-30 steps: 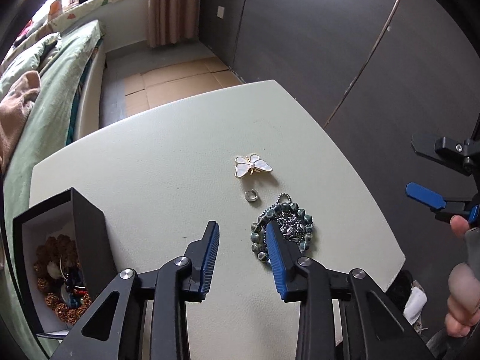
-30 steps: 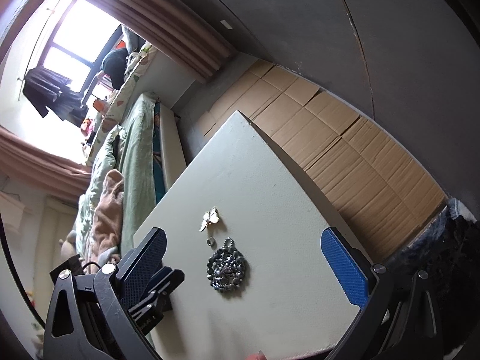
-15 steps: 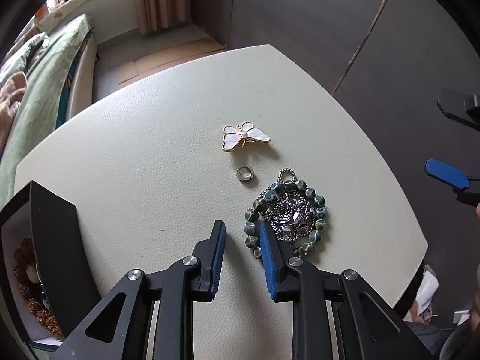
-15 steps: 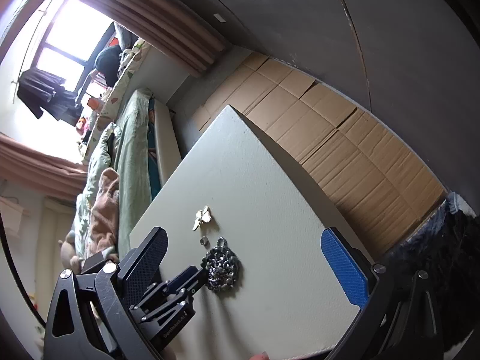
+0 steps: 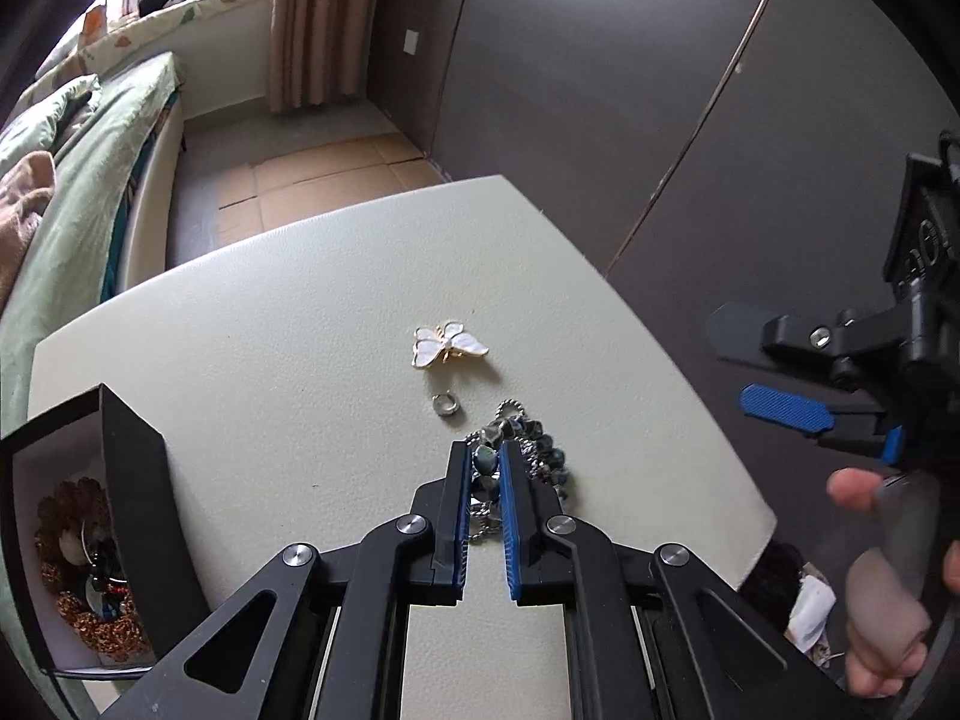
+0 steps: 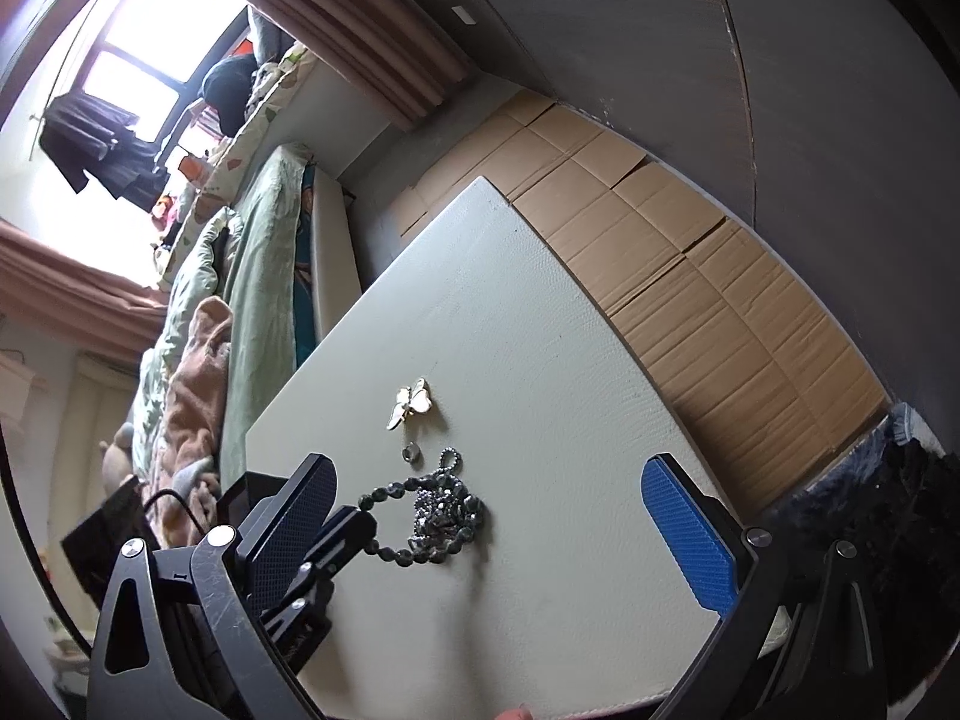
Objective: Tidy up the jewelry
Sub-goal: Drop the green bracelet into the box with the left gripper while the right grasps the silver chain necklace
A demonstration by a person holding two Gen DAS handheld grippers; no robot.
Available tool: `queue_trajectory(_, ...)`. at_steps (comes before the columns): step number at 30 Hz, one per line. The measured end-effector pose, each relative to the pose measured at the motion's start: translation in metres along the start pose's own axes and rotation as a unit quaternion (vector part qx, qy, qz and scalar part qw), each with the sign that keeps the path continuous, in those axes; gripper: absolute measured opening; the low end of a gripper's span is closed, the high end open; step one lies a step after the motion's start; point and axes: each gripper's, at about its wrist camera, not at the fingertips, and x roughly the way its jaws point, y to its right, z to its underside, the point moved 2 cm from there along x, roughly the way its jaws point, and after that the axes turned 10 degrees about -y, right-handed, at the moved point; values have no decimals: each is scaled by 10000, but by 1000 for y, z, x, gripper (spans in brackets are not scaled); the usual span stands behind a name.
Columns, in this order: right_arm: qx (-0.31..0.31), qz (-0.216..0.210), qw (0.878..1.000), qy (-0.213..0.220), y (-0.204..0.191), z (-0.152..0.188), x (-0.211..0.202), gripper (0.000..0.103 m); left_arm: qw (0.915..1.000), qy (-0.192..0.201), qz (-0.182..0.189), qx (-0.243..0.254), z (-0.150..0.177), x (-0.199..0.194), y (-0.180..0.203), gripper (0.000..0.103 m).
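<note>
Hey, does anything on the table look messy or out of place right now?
Yes: the beaded bracelet is tangled in a heap with a silver chain, pulled out of round where the left gripper pinches its beads.

Bedroom in a home; bed (image 5: 78, 180) with green quilt (image 6: 252, 252) along one wall; pinkish curtains (image 6: 384, 18) beside bright window (image 6: 138, 60); clothes hanging (image 6: 90, 138) there; flattened cardboard (image 6: 690, 276) covering the floor; dark panelled wall (image 5: 600, 60).

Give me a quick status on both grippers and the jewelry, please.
Left gripper just closed on the beaded bracelet, chain bunched with it. Right gripper open, holding nothing. Butterfly brooch and ring lie loose on the table. Nothing in the way.
</note>
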Motion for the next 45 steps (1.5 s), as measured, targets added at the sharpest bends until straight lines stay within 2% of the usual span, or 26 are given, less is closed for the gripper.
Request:
queue_trajectory(4,-42,114,9999,13,-3,2,1,103,9992,301,241,-53,-4,-20,0,9)
queue_trajectory(10,-219,216,9994,-142,-9,5,9,101,9974,590,278,-322,-8,-43,-18,9)
queue_trajectory(13,-301,224,9986,-372,-15,9,21,88,9956,730,279,-514,-11,-54,-33,9)
queue_trajectory(14,-291,150,9982,-509,-16,11,26,81,9949,764,286,-585,-11,-57,-39,9)
queue_trajectory(15,-274,65,9975,-645,-17,13,32,78,9943,792,288,-647,-11,-60,-44,9)
queue_trajectory(18,-216,-91,9949,-978,-20,21,48,78,9925,896,228,-802,-9,-68,-57,9)
queue_trajectory(22,-213,-38,9932,-1145,-27,28,61,77,9900,1019,233,-951,-7,-78,-70,9)
queue_trajectory(24,-255,10,9925,-1195,-32,30,68,71,9888,1077,238,-1003,-6,-83,-76,9)
queue_trajectory(27,-352,213,9907,-1299,-40,33,82,67,9870,1151,276,-1083,-3,-90,-83,9)
queue_trajectory(33,-682,789,9886,-1082,-62,33,92,67,9840,1277,280,-1214,3,-105,-98,9)
queue_trajectory(37,-1066,1287,9813,-954,-78,37,99,65,9813,1338,260,-1358,8,-112,-110,9)
queue_trajectory(38,-1220,1463,9774,-916,-84,39,102,62,9808,1348,248,-1390,9,-113,-112,9)
queue_trajectory(42,-1742,2258,9557,-733,-98,46,107,37,9790,1359,206,-1507,15,-117,-121,9)
queue_trajectory(43,-1832,2367,9515,-708,-100,48,107,35,9786,1358,184,-1534,16,-118,-123,9)
queue_trajectory(44,-1894,2471,9479,-673,-101,49,106,20,9782,1356,168,-1562,18,-120,-126,9)
queue_trajectory(45,-1892,2489,9477,-641,-99,49,104,16,9778,1355,155,-1591,20,-120,-129,9)
